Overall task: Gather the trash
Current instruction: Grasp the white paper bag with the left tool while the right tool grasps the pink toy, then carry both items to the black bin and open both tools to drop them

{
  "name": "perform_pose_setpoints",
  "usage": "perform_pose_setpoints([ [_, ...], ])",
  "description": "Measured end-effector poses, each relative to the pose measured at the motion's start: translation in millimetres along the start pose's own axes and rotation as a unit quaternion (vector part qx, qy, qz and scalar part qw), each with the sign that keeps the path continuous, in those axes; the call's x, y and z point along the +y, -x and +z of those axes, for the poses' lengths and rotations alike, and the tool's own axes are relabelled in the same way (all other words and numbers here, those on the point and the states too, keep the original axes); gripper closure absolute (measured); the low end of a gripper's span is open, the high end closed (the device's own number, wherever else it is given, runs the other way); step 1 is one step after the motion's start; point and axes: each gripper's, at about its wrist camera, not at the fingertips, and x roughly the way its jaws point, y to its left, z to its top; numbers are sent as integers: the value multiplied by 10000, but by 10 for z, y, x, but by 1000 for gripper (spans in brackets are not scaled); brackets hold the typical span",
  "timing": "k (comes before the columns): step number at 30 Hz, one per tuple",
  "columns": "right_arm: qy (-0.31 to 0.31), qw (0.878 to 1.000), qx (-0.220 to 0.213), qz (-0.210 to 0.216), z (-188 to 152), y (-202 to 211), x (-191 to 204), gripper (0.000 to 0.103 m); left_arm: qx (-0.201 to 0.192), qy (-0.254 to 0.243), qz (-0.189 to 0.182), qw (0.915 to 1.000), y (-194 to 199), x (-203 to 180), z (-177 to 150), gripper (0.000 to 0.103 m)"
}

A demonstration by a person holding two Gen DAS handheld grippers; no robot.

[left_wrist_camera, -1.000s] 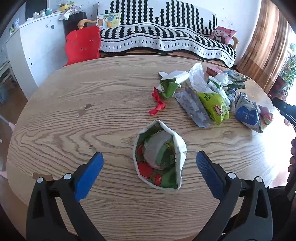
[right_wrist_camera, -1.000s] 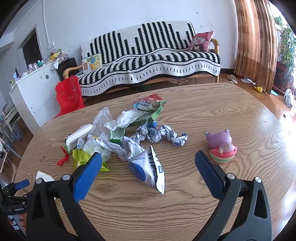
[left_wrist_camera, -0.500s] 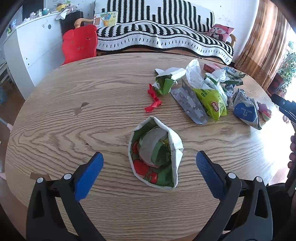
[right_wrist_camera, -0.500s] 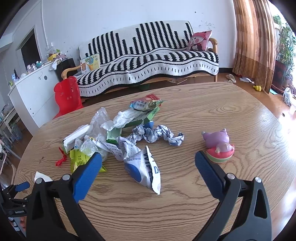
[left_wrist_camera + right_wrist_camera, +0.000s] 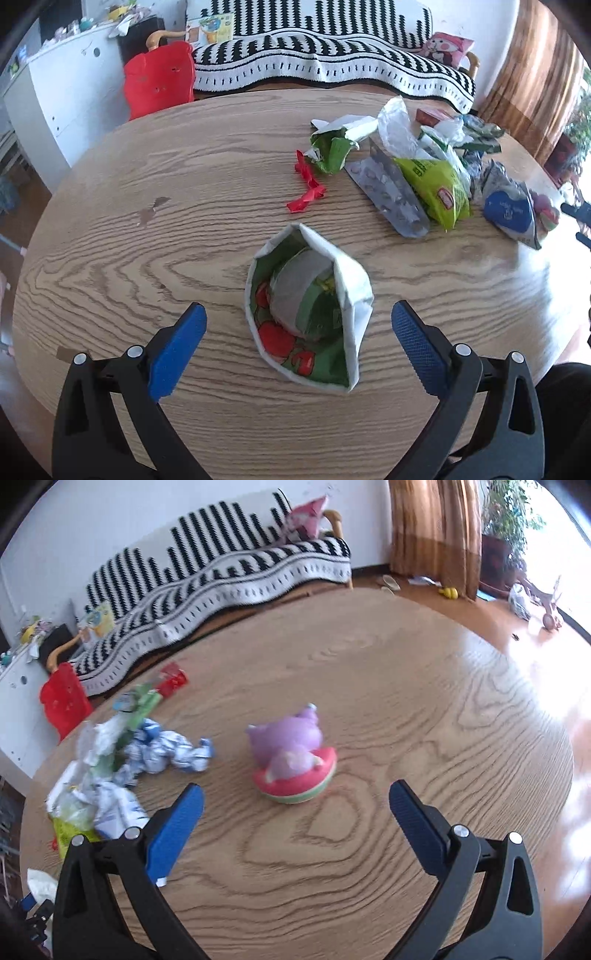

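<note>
An open white bag with a green and red print (image 5: pixel 308 314) stands on the wooden table (image 5: pixel 147 258), with trash inside it. My left gripper (image 5: pixel 295 336) is open around it, apart from its sides. A pile of wrappers (image 5: pixel 413 166) lies beyond it at the right: a red scrap (image 5: pixel 306 184), a blister pack (image 5: pixel 388 192), a lime-green packet (image 5: pixel 439 184), a blue packet (image 5: pixel 508 210). My right gripper (image 5: pixel 295 812) is open and empty, facing a purple toy on a watermelon slice (image 5: pixel 291 757). The pile (image 5: pixel 122 764) lies at its left.
A striped sofa (image 5: pixel 332 55) stands behind the table, with a red chair (image 5: pixel 159 81) and a white cabinet (image 5: pixel 66 92) at the left. Curtains (image 5: pixel 436 535) and a plant are at the right. The right gripper's tip (image 5: pixel 578 214) shows at the left view's right edge.
My right gripper has swung to the right, so the purple toy is now between its fingers' line and the pile is at the left. The left gripper has moved slightly closer over the bag.
</note>
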Motion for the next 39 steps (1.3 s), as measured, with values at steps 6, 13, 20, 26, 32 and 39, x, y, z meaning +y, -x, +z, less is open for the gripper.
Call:
perform_pose_setpoints([
  [6,340,9993,102,-117,114,-344,132,6,166,258,-19,9995,-161,62,113,6],
  [13,600,9971,241,-406,155,-628,276,44,146,-61,-72,9998,-234,51,189,40],
  [20,177,9995,-204,157,213,-441,80,52,-23,208,-248,9995,-162,140,188,45],
  [26,141,9996,-148,180,124,-391,59,52,-79,373,-178,9991,-150,119,224,45],
  [32,179,9925,-959,740,40,515,-112,53,-694,27,-511,9963,335,-418,285,45],
  [39,214,9850,-1330,1077,-294,1681,-1057,52,-809,-1555,-2243,9586,1154,-2345,19,45],
])
